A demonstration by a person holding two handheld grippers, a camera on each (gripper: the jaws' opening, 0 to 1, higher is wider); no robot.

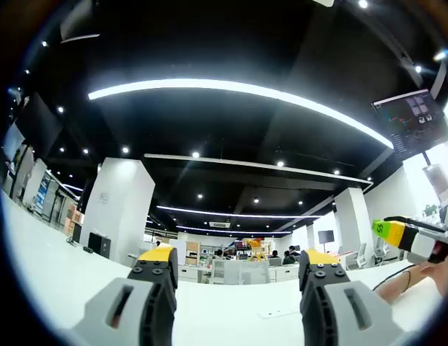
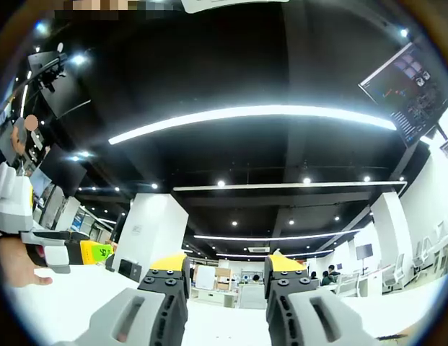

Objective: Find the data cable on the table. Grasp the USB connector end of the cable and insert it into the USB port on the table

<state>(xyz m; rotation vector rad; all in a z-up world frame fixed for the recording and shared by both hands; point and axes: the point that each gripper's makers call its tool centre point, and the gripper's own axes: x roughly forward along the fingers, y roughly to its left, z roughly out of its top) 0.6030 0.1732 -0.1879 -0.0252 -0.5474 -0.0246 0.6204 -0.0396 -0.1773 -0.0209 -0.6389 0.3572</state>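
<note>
Currently aimed up and across a white table [image 1: 58, 267] toward a dark ceiling [image 1: 224, 43]. Lower centre of the left gripper view: left gripper [image 1: 239, 258], jaws spread wide, pinching nothing. Just right of centre, low on the table: a small pale flat strip [image 1: 276, 314], too small to identify as the USB port. Farther right: a thin dark line [image 1: 394, 277] curving beside a hand [image 1: 425, 277], possibly the data cable; cannot tell. At the right edge: right gripper [image 1: 397, 231], yellow-green tipped. Right gripper view, left edge: the left gripper, held in a second hand [image 2: 14, 267]; lower centre: the right gripper's own jaws, likewise parted and empty. Judged from the task: expect a light, limp cable with one small rigid plug; take hold on the plug's hard shell, metal tip left free, never on the soft cord, for fear of a drooping plug and a missed port.
</note>
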